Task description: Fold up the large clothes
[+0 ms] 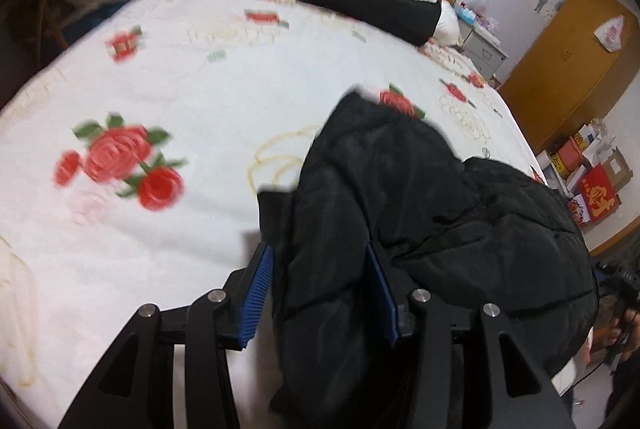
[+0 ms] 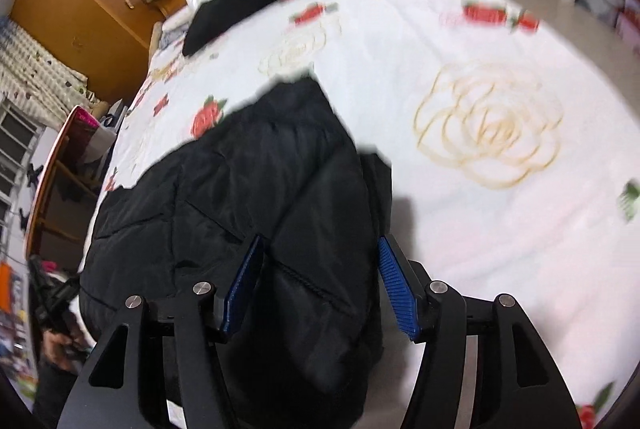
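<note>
jacket (image 1: 400,197) lies bunched on the near part of the bed (image 1: 180,69), black and quilted, and both grippers are already in it. a thick fold fills the gap of the left gripper (image 1: 322,271), with its blue pads (image 1: 258,293) wide apart on either side; whether they press the fold or only straddle it i cannot tell. the right gripper (image 2: 320,275) is the same, spread wide around another puffy fold, grip unclear. from each gripper the jacket runs forward and inward toward the other, so its long axis lies roughly across the bed between them, neither nearer. far off, a black and white pillow (image 1: 372,1) sits at the headboard.
</note>
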Tool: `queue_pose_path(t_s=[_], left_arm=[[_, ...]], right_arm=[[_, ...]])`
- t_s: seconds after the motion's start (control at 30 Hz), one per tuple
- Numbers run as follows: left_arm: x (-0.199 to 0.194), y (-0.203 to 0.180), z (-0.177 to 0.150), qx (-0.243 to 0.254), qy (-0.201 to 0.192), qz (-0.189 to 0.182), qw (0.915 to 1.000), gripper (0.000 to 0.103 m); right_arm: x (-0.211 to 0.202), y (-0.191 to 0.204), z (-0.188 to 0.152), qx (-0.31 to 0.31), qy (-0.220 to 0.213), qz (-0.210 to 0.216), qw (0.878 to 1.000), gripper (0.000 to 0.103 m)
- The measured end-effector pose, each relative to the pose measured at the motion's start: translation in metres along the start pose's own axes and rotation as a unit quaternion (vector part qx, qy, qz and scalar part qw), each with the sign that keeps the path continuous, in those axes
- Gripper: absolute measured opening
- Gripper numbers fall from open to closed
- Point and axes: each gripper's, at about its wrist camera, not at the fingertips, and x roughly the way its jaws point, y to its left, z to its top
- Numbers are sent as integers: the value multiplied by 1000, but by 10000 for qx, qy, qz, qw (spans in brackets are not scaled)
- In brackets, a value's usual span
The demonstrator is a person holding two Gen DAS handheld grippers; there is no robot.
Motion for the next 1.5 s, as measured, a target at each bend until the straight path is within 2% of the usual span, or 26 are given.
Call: queue_pose_path(t_s=[0.13,0.27,0.4,0.5,0.57,0.63,0.7,0.8,0.87,0.9,1.0,1.07,1.2,1.23,1.3,1.4,1.5], left_arm=[[-32,-12,9,234,-372,78,9990,49],[-47,-51,20,486,-688,-251,9961,50],[-23,-102,19,963,-667,-345,9925,50],[12,-121,10,1215,-438,-105,9916,50],[34,-116,-1,1140,-240,40,9932,50],[40,-106,-11,1011,-306,60,9944,52],[38,-98,-17,866,-322,23,9957,52],[31,-100,-21,909,-299,128,9953,51],[25,-103,-12,895,-241,150,9956,50],[22,-105,-6,893,-289,133,9955,50],[14,-112,24,922,-639,194,9935,50],[21,-112,43,991,-768,392,9913,50],[58,-94,64,820,-473,728,9928,50],[69,-85,63,702,-315,833,9936,50],[81,-69,50,469,-132,766,9959,51],[82,-61,28,384,-253,697,9965,52],[79,-66,22,442,-351,792,9953,52]], right_arm=[[-37,16,2,-156,-615,-120,9979,60],[-43,47,-9,-584,-886,-92,9943,60],[-7,69,-24,-973,-779,-185,9920,60],[21,64,-29,-1009,-626,-472,9918,60],[36,53,-39,-978,-570,-469,9925,60],[34,52,-49,-1119,-650,-473,9905,59],[35,54,-53,-1229,-638,-524,9890,59],[31,60,-50,-1271,-563,-604,9884,59],[25,63,-42,-1193,-575,-576,9895,59],[16,63,-35,-1100,-718,-488,9901,59],[12,63,-17,-966,-921,-453,9900,59],[19,62,0,-885,-936,-519,9903,59],[46,55,20,-772,-712,-673,9922,59],[53,52,23,-765,-629,-748,9923,59],[70,43,24,-690,-346,-957,9924,59],[82,32,18,-532,-207,-913,9942,59],[83,32,14,-581,-217,-972,9933,59]])
